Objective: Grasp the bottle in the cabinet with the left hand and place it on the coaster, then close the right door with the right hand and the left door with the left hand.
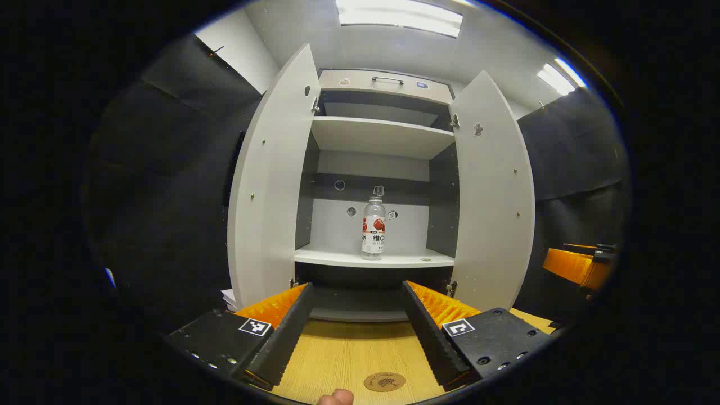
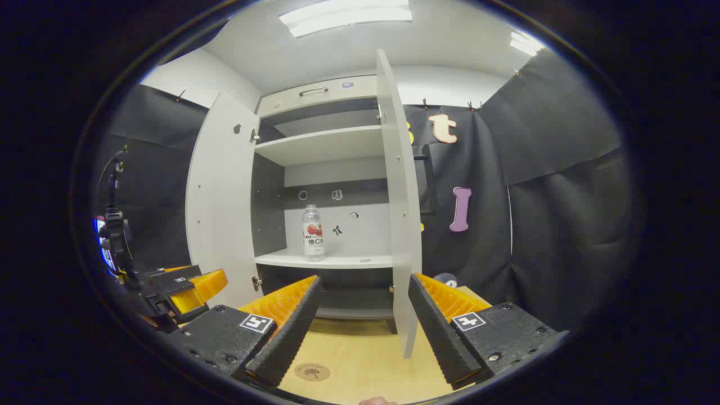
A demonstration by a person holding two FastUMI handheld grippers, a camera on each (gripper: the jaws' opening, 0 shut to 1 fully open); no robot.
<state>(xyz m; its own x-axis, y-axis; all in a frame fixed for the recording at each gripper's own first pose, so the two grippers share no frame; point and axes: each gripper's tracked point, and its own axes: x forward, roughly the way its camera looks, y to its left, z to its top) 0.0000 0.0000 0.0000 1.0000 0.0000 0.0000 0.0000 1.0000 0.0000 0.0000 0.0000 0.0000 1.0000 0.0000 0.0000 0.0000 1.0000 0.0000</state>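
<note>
- Straight ahead of the left gripper [image 1: 355,292], on the cabinet [image 1: 374,140]'s lower shelf [image 1: 337,257], the bottle [image 1: 373,228] stands upright, centred in line with the wide, empty jaws and well apart from them.
- Beside the bottle nothing crowds it; both doors, left door [image 1: 270,185] and right door [image 1: 492,191], stand swung open, so the path looks free.
- Below the cabinet, the coaster [image 1: 385,382] lies on the counter [image 1: 349,354] between the left fingers.
- Off to the bottle's right, the right gripper [image 2: 363,298] waits wide and empty, its jaws straddling the right door's edge.

Clear glossy plastic bottle [image 1: 373,228]; matt wood-grain table [image 1: 349,354].
</note>
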